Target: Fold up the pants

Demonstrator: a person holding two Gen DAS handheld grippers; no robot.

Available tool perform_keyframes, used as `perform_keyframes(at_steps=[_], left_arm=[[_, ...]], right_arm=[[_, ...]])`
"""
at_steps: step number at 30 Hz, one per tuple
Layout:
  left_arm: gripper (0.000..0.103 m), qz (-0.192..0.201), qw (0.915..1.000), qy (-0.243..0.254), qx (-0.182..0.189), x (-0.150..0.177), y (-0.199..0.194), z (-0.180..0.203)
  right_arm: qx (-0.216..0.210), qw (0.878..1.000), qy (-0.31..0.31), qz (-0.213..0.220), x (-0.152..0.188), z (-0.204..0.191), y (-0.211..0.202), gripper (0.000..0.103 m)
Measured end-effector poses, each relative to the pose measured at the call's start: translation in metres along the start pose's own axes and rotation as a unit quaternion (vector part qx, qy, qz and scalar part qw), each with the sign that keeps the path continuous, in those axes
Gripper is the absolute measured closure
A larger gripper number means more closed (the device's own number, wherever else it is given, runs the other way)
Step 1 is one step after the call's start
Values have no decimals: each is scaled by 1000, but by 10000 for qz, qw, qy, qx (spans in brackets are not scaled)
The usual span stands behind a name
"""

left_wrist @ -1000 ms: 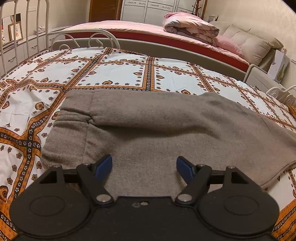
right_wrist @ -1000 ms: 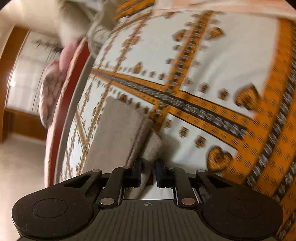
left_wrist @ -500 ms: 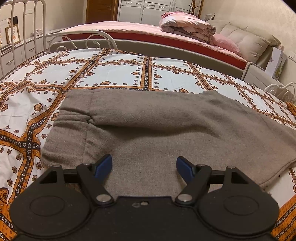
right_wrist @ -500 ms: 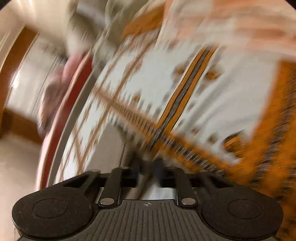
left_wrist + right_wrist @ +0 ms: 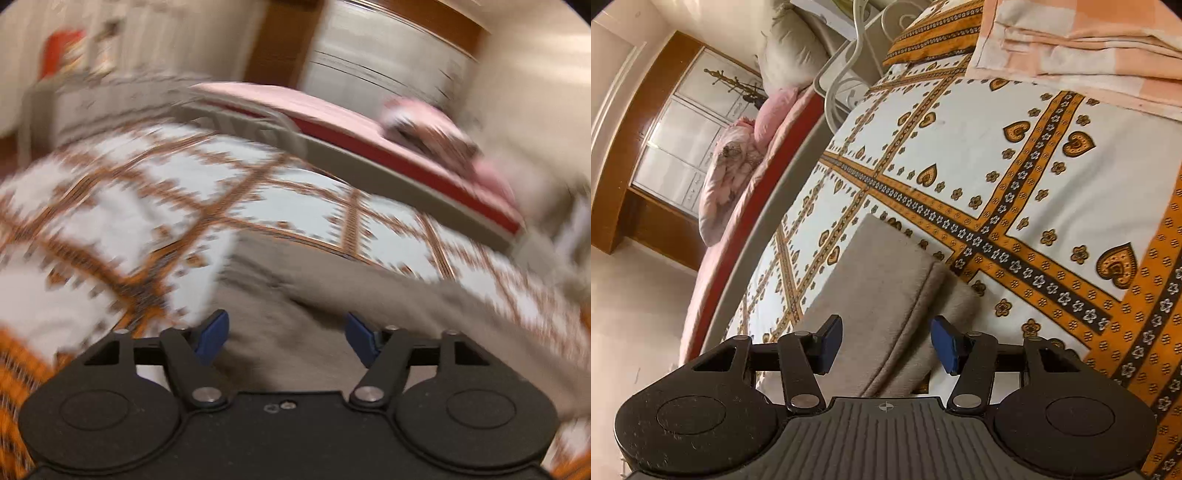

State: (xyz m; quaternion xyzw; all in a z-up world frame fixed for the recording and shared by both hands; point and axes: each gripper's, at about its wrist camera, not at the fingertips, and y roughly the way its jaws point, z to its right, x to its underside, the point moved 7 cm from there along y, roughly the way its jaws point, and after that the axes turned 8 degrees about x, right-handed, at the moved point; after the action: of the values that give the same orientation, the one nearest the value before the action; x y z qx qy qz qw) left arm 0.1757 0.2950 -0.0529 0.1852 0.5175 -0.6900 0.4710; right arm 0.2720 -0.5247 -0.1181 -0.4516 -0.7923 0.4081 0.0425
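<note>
- left view is smeared with motion blur; the grey pants (image 5: 295, 332) lie on the patterned bed (image 5: 155, 206), far end cut off at the frame edge; a second ago this view was sharp
- my left fingers (image 5: 286, 338) have just been closing some but stand apart, gripping nothing; pants below them
- my right fingers (image 5: 886, 345) were pinched on the folded pant edge (image 5: 886, 295) a second ago; they've just been opening, cloth lies loose on the bed under the gap; its near end is hidden behind my gripper
</note>
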Motion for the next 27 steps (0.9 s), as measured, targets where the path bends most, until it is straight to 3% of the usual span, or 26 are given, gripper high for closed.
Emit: perform_keyframes(at_steps=[3, 10, 13, 16, 23, 27], left_arm=[[54, -99, 9966, -775, 256, 5, -6, -25], [58, -418, 9844, -1533, 755, 14, 9, -33], [62, -412, 9868, -1411, 675, 14, 21, -30], [86, -401, 9888, -1352, 487, 12, 32, -35], [84, -397, 9890, -1327, 516, 11, 33, -36], [76, -403, 9892, -1308, 532, 10, 37, -35]], right_arm=[[16, 10000, -56, -78, 1, -3, 8, 48], [18, 9999, 46, -120, 11, -8, 7, 48], [49, 9999, 8, -140, 14, -12, 7, 48], [118, 9998, -17, -168, 16, -12, 9, 48], [-15, 9986, 490, -173, 12, -2, 12, 48], [-4, 9982, 579, -178, 9, 0, 18, 48]])
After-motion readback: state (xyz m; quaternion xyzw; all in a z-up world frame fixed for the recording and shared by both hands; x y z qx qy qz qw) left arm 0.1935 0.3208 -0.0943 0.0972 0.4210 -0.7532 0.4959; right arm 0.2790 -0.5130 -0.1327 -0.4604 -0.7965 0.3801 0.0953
